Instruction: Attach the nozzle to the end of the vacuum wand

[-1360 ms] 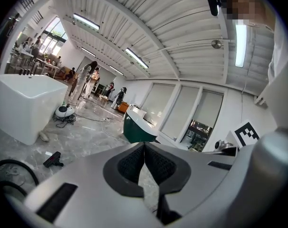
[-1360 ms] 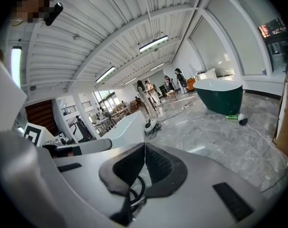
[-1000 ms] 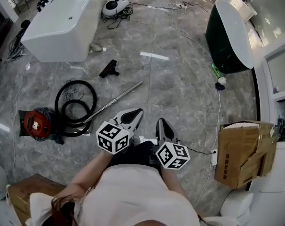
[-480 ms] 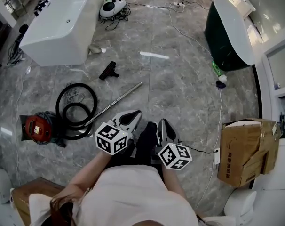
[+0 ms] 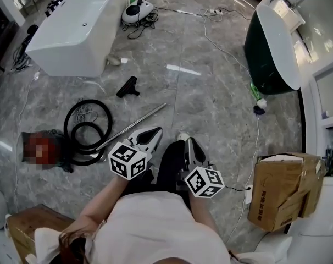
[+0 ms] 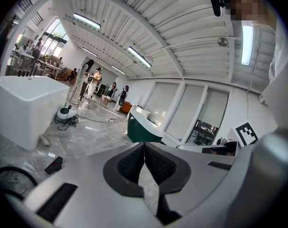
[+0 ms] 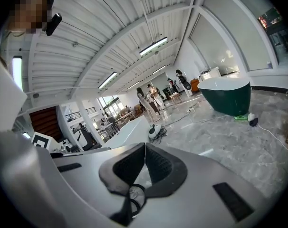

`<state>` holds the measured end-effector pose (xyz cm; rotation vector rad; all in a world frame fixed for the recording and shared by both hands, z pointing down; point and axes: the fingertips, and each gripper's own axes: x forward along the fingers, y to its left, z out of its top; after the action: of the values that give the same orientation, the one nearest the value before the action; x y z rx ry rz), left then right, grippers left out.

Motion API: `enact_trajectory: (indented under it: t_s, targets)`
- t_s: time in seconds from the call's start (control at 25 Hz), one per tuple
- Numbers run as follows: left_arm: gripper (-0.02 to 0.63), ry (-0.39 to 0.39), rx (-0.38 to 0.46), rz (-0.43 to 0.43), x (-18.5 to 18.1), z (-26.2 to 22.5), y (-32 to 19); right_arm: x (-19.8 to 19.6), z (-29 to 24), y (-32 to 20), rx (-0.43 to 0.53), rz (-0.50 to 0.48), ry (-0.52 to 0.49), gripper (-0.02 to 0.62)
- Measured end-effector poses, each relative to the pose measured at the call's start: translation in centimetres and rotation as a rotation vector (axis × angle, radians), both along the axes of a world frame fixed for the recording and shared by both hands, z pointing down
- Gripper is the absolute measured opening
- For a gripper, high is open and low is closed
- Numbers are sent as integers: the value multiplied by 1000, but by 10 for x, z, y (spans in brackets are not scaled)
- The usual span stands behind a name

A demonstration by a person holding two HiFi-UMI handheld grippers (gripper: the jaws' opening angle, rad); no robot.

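Lying on the grey marble floor [image 5: 210, 103], the vacuum wand [image 5: 134, 124] stretched out from the coiled black hose [image 5: 87, 126]. The black nozzle [image 5: 128, 86] sat apart from the wand, off to the side of its free end and not joined to it. The left gripper [image 5: 157, 131] hung close beside the wand's middle, its tongs pressed together on nothing. The right gripper [image 5: 187, 142], farther from the wand on that same side, likewise had its tongs together and empty.
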<state>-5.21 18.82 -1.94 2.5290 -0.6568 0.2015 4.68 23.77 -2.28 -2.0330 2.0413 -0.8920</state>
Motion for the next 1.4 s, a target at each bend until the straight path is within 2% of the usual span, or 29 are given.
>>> enact_trajectory:
  t_s: [0.24, 0.4, 0.68, 0.96, 1.4]
  targets:
    - [9, -1, -23, -46, 22, 10, -29, 27, 5, -36, -3, -32, 16, 17]
    - [9, 1, -17, -72, 47, 9, -51, 54, 9, -59, -17, -64, 28, 17]
    - [8, 4, -8, -124, 90, 2, -100, 100, -2, -122, 12, -105, 55, 17]
    - [8, -22, -27, -170, 125, 7, -132, 125, 0, -162, 0, -190, 36, 17]
    - [9, -24, -25, -268, 167, 13, -181, 179, 5, -218, 7, -261, 33, 17]
